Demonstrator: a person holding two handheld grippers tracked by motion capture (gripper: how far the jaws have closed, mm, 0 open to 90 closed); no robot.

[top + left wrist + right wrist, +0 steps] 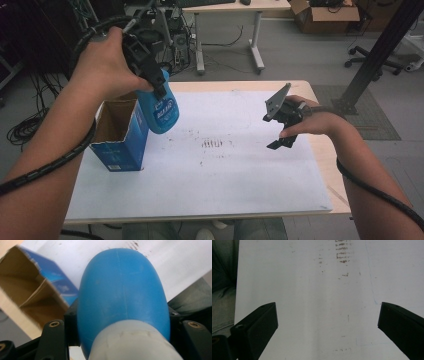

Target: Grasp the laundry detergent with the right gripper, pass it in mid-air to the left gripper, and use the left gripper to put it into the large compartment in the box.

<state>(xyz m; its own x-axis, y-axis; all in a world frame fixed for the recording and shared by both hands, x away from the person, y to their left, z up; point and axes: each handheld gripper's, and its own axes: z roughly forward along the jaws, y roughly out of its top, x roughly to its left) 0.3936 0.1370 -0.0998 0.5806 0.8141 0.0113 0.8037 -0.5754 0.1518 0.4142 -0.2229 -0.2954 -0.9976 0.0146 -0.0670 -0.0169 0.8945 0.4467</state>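
Hanging blue bottle (161,106), open box (120,134) beside

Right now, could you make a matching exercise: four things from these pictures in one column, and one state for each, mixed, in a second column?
1. blue bottle
2. cardboard box
3. right gripper
4. left gripper

a. jaws apart, nothing between them
b. stands on the table, top open
c. held in the air beside the box
d. shut on the bottle

Pairs: 1-c, 2-b, 3-a, 4-d
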